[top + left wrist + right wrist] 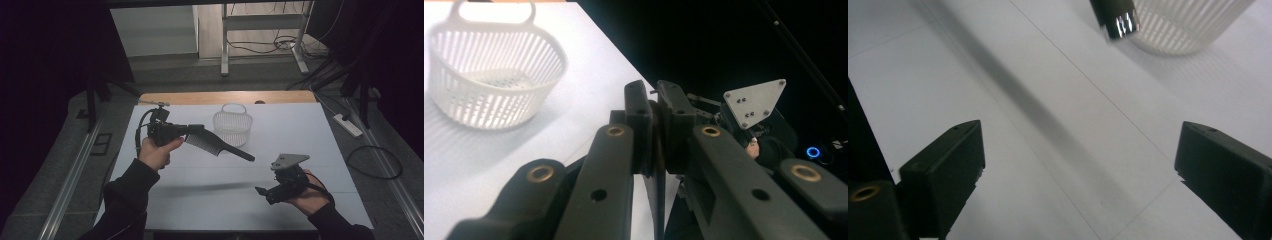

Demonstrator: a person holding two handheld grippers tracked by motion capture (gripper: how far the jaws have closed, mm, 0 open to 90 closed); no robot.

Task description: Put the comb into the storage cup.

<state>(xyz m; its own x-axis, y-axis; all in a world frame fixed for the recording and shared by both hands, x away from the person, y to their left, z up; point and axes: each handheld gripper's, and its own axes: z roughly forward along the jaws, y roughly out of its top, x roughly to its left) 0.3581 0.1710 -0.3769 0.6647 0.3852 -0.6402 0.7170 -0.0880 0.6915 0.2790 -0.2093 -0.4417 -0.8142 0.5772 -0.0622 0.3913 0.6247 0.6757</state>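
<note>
1. The left gripper (196, 129), raised above the white desk (210, 170), has its jaws pinching a black comb (215, 144) by the toothed end; the handle slants down to the right, clear of the desk.
2. A white slatted basket (232, 125) stands just behind the comb, near the far edge.
3. The right gripper (261, 192) hovers low at the near right, well apart from the basket, its jaws spread wide with nothing between them.
4. The comb's shadow crosses the desk between the two grippers.

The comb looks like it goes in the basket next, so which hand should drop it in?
Probably the left: the left gripper already clamps the comb beside the basket. The right gripper is open, nearer the person.
</note>
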